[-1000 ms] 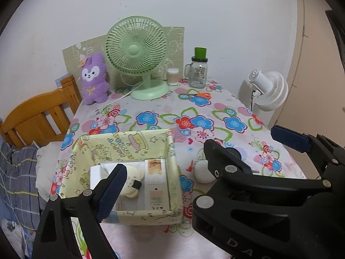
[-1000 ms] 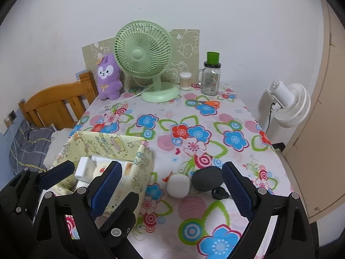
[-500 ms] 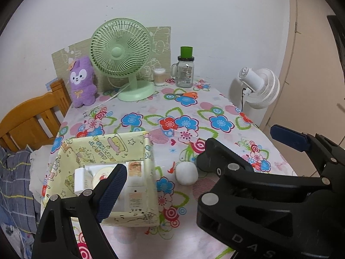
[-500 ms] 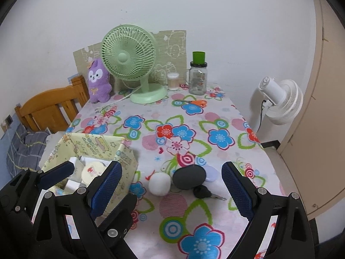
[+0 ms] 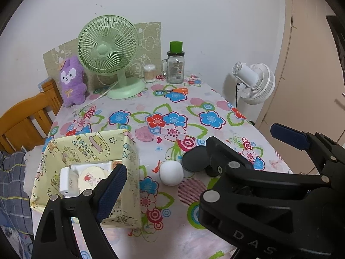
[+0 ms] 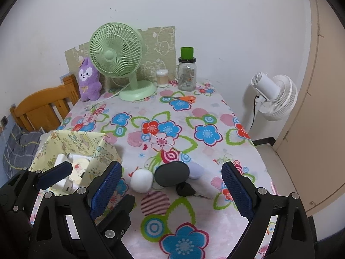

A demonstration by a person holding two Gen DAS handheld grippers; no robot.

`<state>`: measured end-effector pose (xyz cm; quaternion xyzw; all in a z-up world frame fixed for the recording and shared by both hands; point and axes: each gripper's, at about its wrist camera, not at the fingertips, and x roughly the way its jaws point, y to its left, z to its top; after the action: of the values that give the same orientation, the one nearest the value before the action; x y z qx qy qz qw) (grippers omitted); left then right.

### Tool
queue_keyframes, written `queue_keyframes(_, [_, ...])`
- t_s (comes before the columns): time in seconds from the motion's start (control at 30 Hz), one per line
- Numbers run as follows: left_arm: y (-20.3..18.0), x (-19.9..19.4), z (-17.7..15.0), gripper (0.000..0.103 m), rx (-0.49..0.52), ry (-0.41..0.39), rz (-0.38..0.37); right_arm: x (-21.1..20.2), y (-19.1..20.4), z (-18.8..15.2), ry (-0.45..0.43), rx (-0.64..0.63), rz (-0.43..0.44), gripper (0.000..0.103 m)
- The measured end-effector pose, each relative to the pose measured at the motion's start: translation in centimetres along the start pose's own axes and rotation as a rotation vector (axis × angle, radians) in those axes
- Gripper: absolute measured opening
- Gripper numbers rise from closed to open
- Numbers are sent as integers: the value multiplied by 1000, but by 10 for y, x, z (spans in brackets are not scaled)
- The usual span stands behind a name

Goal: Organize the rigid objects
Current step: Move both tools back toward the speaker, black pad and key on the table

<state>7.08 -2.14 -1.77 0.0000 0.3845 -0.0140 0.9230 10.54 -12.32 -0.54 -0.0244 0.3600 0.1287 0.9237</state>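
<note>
"DAS" lettering on right tool [image 6: 171, 190], jaws wide, yellow printed box [image 5: 90, 149]

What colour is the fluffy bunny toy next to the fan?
Purple, with a white face; the bunny toy shows best in the left wrist view.

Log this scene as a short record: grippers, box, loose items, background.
left gripper: open, holds nothing
right gripper: open, holds nothing
box: open top, on the table's left, white items and a round tin inside
loose items: white ball, dark oval case, key, clustered right of the box
back of table: green fan, purple plush, jar, scissors
</note>
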Motion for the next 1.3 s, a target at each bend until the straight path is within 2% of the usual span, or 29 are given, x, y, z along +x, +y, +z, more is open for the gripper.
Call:
queue_keyframes(0.83, [-36, 45, -9, 92, 19, 24, -47, 37, -44, -19, 13, -3, 9, 95])
queue_keyframes(1.3, [-50, 86, -32, 91, 20, 71, -43, 69, -57, -43, 28, -56, -49, 95])
